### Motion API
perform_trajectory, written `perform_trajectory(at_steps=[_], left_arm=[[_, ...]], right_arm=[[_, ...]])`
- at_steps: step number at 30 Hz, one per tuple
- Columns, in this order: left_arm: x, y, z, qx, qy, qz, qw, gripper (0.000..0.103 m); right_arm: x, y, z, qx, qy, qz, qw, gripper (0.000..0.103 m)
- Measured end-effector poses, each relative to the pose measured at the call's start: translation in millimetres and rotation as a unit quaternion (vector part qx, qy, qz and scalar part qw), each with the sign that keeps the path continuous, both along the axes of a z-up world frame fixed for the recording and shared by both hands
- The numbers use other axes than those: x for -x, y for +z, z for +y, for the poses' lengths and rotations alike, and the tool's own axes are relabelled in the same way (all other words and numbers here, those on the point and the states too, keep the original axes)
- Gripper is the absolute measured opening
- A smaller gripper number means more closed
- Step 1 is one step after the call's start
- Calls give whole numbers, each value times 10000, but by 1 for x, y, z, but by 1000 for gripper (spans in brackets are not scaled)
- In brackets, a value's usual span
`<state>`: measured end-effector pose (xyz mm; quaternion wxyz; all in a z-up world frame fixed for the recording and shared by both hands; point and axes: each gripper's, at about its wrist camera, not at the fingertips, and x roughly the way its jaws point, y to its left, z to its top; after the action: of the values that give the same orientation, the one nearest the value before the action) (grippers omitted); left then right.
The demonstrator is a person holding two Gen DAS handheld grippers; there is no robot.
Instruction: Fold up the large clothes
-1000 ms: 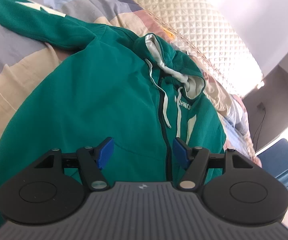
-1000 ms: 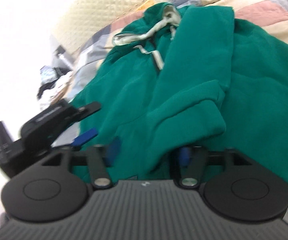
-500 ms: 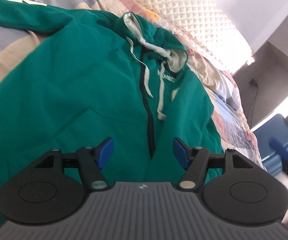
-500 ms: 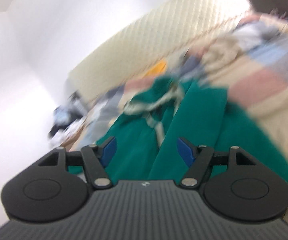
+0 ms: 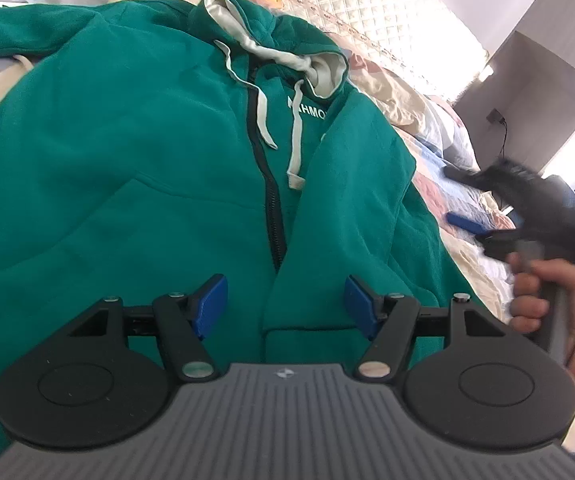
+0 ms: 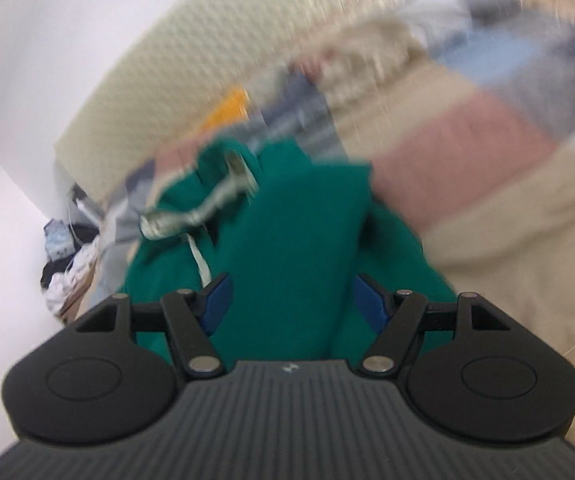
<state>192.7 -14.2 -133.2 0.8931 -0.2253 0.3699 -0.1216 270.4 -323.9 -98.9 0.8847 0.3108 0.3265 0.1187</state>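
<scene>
Green hoodie (image 5: pixel 135 184) lies front-up on the patchwork bedspread (image 5: pixel 463 200), filling left and centre of the left wrist view; hood (image 5: pixel 287 40) at top centre, dark zipper (image 5: pixel 269 184) down the middle, white drawstrings (image 5: pixel 295 136) loose on the chest; right side of the garment is folded in over the front. Left gripper (image 5: pixel 285 304) at lower centre over the hem, fingers wide apart, nothing between them. Right gripper (image 5: pixel 483 216) at the right edge, blurred, held by a hand (image 5: pixel 547 304); its own view shows blue pads (image 6: pixel 369 304) spread wide, gripping nothing, hoodie beyond them. Quilted headboard (image 5: pixel 387 32) upper right.
</scene>
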Motion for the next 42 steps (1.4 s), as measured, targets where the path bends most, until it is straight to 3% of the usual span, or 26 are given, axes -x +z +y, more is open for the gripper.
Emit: perform_trajectory(at_steps=[6,11,15,17,19,20,21,24,27,30,33,39,42], left_arm=[[-8,-7,-6,140,-122,82,9998,70],[-16,-12,-10,335,-114,178,9992,70],[-17,-14,-15,397,-232,183,9988,70],[-19,-16,-18,369,-259,181,9988,69],[-20,-17,-19,376,-269,199,9987,69],[-20,-18,-19,425,-263,228,9985,69],[-23,-20,-16,547,-260,305,9977,69],[-32,-24,-6,938,-250,566,9937,69],[-35,-22,-9,838,-370,573,9941,69],[-35,-21,-16,596,-496,476,9959,68],[-38,-22,-17,599,-503,466,9958,68],[-39,-23,-24,426,-717,303,9961,53],[-38,-22,-30,216,-737,223,9968,33]], right_arm=[[-32,-33,6,-71,202,553,9982,70],[-49,-51,16,-358,534,509,9966,70],[-60,-52,19,-954,852,313,9913,69],[-62,-50,27,-906,934,219,9913,69],[-64,-50,37,-677,1030,253,9920,58],[-65,-51,40,-552,1052,305,9925,47],[-65,-51,40,-473,1051,337,9928,36],[-66,-52,36,-468,991,359,9933,16],[-64,-47,33,-457,870,336,9946,10],[-61,-41,26,-478,607,198,9968,8],[-59,-32,20,-545,464,-51,9974,8],[-62,-29,9,-637,312,-114,9974,8],[-63,-33,7,-644,318,-21,9974,8]])
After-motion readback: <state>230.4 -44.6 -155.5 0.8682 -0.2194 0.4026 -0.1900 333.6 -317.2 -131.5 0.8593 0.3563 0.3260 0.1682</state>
